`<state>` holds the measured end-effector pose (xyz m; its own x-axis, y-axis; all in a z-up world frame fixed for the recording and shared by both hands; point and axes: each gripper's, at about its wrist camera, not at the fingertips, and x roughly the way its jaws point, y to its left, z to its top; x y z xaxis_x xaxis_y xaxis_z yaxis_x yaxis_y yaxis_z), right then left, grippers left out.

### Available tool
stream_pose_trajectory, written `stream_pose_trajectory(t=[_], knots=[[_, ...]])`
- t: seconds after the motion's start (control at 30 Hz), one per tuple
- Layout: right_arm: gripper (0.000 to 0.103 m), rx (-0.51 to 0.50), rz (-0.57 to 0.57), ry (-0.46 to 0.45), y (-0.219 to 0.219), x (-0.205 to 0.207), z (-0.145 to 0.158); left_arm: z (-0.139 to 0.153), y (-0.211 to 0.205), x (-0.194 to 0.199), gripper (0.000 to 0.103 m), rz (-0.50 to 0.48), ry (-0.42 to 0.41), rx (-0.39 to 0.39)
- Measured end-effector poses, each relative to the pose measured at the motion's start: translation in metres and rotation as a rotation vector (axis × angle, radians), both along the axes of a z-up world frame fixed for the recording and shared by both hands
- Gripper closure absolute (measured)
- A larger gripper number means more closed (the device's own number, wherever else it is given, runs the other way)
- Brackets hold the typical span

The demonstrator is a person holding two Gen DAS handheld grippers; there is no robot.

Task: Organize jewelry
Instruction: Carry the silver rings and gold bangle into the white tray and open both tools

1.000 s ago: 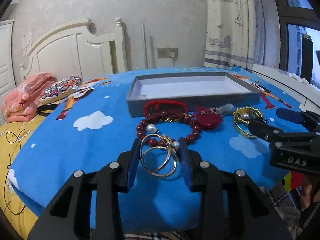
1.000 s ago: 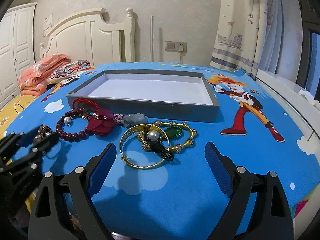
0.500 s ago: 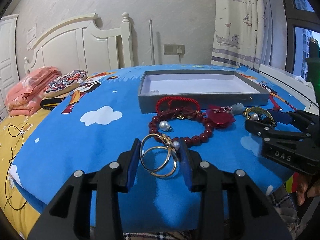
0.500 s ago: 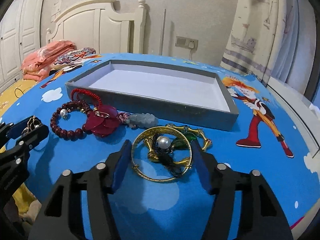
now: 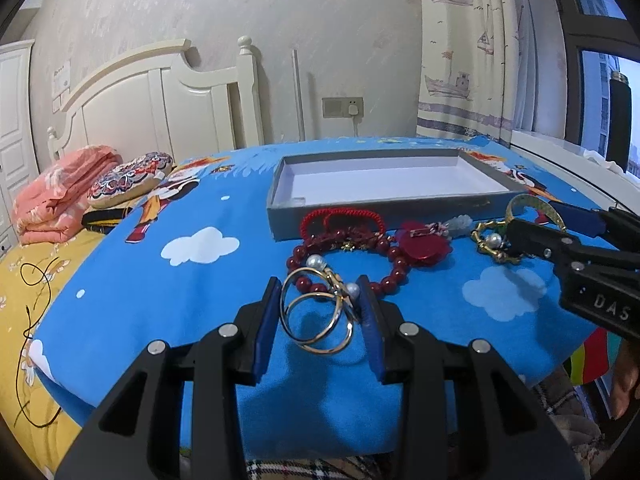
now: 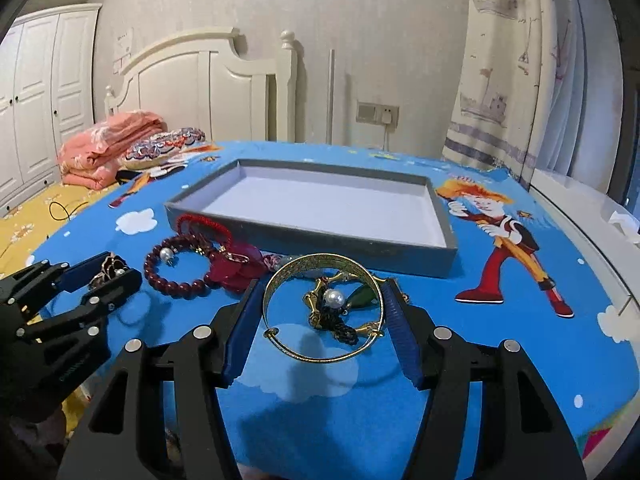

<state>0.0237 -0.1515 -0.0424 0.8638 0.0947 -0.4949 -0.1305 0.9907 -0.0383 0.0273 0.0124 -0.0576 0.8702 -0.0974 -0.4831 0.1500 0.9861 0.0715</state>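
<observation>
1. The left gripper (image 5: 320, 312) is clamped on a pair of thin gold hoops with pearls (image 5: 318, 314), held between its blue pads above the blue cartoon cloth (image 5: 132, 292).
2. The right gripper (image 6: 322, 312) has just been closing and grips a wide gold bangle (image 6: 320, 268) between its pads.
3. Inside that bangle's ring a pearl-topped gold piece and a green stone tangle together; they are hard to separate.
4. Beyond both grippers lies the grey tray (image 6: 316, 240); the red bead bracelet (image 6: 176, 276) rests just before it.
</observation>
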Motion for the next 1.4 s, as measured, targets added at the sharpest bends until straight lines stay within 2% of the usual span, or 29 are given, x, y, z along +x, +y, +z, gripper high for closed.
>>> stream_pose_trajectory(t=[0.33, 0.6, 0.77, 0.93, 1.4], knots=[[0.045, 0.001, -0.006, 0.003, -0.003, -0.001, 0.002, 0.011, -0.006, -0.001, 0.066, 0.001, -0.007, 0.002], [0.045, -0.003, -0.014, -0.014, -0.001, 0.006, 0.005, 0.023, -0.006, 0.016, 0.066, 0.029, -0.012, -0.01], [0.045, -0.008, -0.028, -0.023, -0.003, 0.015, 0.007, 0.032, -0.006, 0.033, 0.066, 0.049, -0.01, -0.044], [0.045, -0.011, -0.036, -0.019, -0.008, 0.033, 0.014, 0.041, -0.015, 0.047, 0.066, 0.035, -0.033, -0.024], [0.045, -0.017, -0.054, 0.011, -0.014, 0.105, 0.035, 0.057, -0.032, 0.125, 0.066, 0.017, 0.03, -0.003]])
